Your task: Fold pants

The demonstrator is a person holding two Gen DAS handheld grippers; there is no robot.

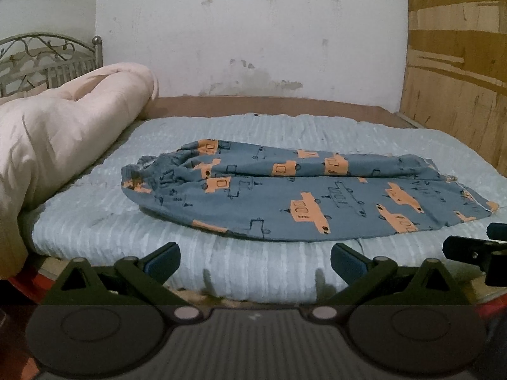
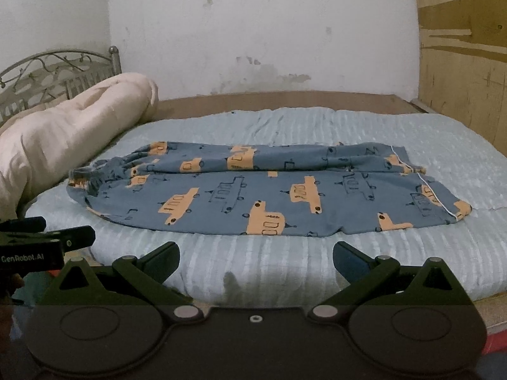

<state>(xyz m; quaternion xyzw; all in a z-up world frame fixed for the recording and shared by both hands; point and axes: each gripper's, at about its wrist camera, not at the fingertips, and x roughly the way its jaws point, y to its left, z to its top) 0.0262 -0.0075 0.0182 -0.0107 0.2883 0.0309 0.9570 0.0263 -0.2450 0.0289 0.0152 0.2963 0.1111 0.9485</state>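
Pants (image 1: 285, 190) flat mid-bed; both grippers spread wide, short of near hem.

Stained white wall (image 1: 253, 31); metal headboard (image 1: 47, 60)

My left gripper (image 1: 255, 261) sits level, its two blue-padded fingers spread wide apart with nothing between the jaws. My right gripper (image 2: 256, 261) matches it: level, fingers splayed to full width, the gap between the jaws bare. Both point the same way, side by side. In the left wrist view the right gripper's dark tip pokes in just off my right-hand finger; in the right wrist view the left gripper's tip shows just off my left-hand finger.
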